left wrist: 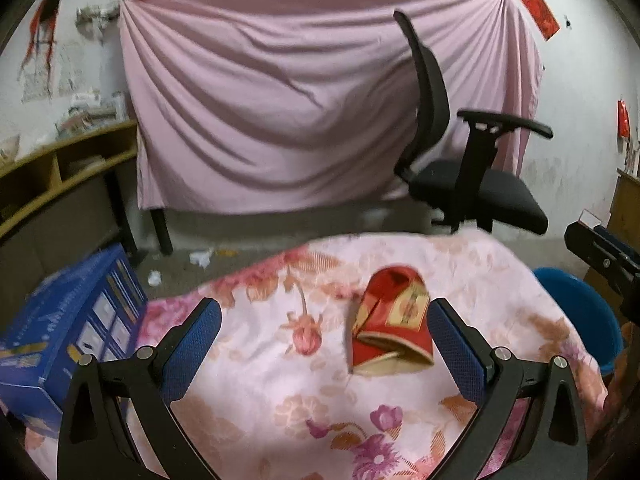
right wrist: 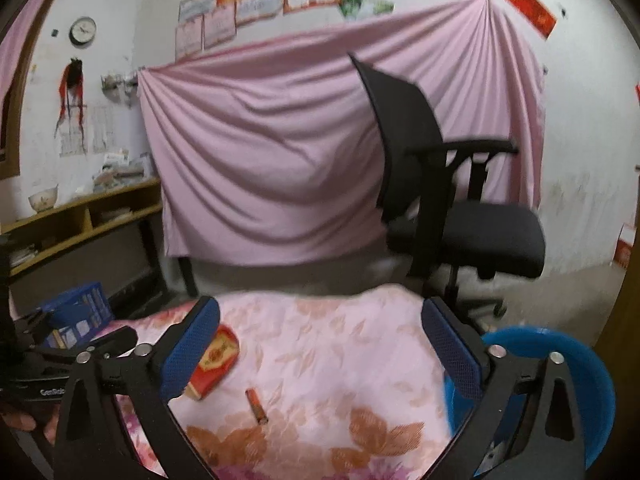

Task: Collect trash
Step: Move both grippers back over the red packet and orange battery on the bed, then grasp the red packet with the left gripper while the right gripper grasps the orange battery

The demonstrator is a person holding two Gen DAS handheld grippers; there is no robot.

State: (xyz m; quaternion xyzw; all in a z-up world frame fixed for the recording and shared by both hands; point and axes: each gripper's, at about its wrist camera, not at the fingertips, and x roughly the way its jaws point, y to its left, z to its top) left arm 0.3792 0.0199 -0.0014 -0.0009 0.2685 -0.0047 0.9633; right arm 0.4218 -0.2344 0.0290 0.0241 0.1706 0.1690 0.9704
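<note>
A crumpled red cigarette pack (left wrist: 390,322) lies on the pink floral cloth (left wrist: 280,360), just left of my left gripper's right finger. My left gripper (left wrist: 324,316) is open and empty, hovering above the cloth. In the right wrist view the same pack (right wrist: 214,362) lies beside the left finger, and a small brown cigarette butt (right wrist: 257,406) lies on the cloth (right wrist: 340,360) between the fingers. My right gripper (right wrist: 320,316) is open and empty. A blue plastic basin (right wrist: 560,380) sits at the table's right edge; it also shows in the left wrist view (left wrist: 580,312).
A blue cardboard box (left wrist: 68,336) stands at the table's left. A black office chair (left wrist: 460,152) stands beyond the table before a pink sheet (left wrist: 300,100). Crumpled paper bits (left wrist: 200,258) lie on the floor. A wooden shelf (left wrist: 60,168) is at left.
</note>
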